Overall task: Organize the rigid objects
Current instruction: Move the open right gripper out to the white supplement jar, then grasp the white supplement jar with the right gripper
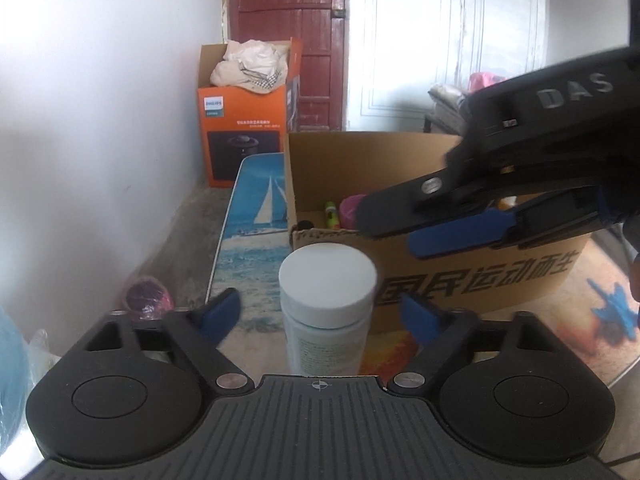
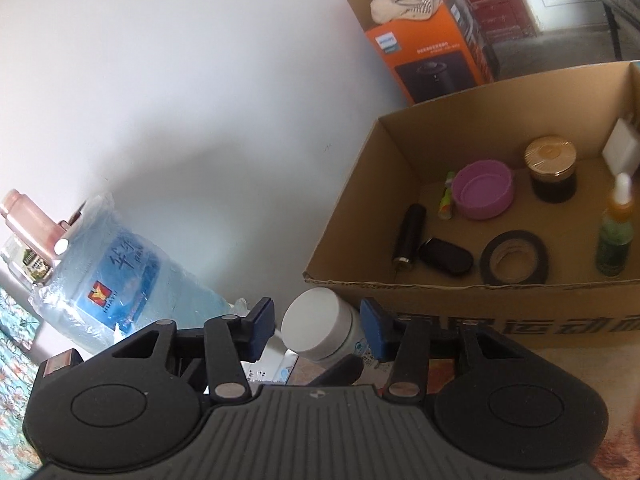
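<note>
- Bg: white wall, dark red door (image 1: 288, 40) behind, orange appliance box (image 1: 244, 136) w/ pale cloth stuffed in top; floor covered by printed mats (sailboat print, left wrist view).
- Hidden/cut off: white-capped bottle (image 1: 328, 280) – lower body lost behind left gripper's housing, label blurred, unreadable. In right wrist view the same bottle (image 2: 320, 328) shows only cap + shoulder.
- Cardboard box (image 1: 472, 276) – far-right part blocked by right gripper in left view; print on front wall cut off at frame edge in right view.
- Box contents (right view): purple bowl (image 2: 484, 190), tape roll (image 2: 514, 258), gold-lid jar (image 2: 552, 168), dropper bottle (image 2: 614, 232), black tube (image 2: 408, 236); dropper bottle blurred.
- Blue water jug (image 2: 120, 280) in plastic wrap by the wall, partly behind the right gripper.
- Left gripper (image 1: 324, 312): tilted down, tongs wide, bottle standing between them, gap each side, not pressed.
- Right gripper (image 1: 390, 226): reaches in from right over box's near wall, angled down; tongs narrow-ish, nothing gripped.
- Bottle stands on mat just in front of box, outside it.
</note>
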The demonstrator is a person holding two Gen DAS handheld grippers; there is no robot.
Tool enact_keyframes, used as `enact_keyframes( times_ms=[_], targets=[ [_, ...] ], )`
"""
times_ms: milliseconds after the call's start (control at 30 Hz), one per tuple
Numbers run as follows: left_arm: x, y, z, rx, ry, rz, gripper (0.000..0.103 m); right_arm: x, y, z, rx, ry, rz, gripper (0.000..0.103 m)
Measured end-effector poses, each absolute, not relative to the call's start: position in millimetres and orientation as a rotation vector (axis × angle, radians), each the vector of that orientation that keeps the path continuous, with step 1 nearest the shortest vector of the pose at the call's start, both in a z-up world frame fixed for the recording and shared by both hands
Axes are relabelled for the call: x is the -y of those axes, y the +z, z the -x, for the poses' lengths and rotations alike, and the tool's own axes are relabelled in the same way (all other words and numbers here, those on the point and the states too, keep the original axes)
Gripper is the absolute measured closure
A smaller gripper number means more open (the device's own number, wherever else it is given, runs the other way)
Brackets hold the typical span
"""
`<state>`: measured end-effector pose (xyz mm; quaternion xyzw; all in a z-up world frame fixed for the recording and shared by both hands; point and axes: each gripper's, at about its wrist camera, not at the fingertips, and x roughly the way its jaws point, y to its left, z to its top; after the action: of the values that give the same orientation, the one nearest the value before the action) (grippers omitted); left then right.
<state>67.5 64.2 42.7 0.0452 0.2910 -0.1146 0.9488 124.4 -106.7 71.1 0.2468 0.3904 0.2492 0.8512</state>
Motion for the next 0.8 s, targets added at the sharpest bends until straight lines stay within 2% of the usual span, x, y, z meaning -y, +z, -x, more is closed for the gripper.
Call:
enact_keyframes(
  times_ms=[267, 500, 800],
  targets=[
    [-62.7, 32.2, -75.5, -0.619, -0.264, -0.103, 0.05, 87.2, 60.0, -137.5, -0.846, 0.509, -0.488, 0.064],
    [-61.2, 32.4, -73.0, -0.612, -0.256, -0.1, 0.05, 86.7, 54.7, -139.8, -0.86, 0.496, -0.492, 0.072],
    [-64.3, 34.3, -71.4, -0.63, -0.25, -0.072, 0.05, 87.4, 53.3, -131.7, -0.859, 0.498, -0.508, 0.072]
  ],
)
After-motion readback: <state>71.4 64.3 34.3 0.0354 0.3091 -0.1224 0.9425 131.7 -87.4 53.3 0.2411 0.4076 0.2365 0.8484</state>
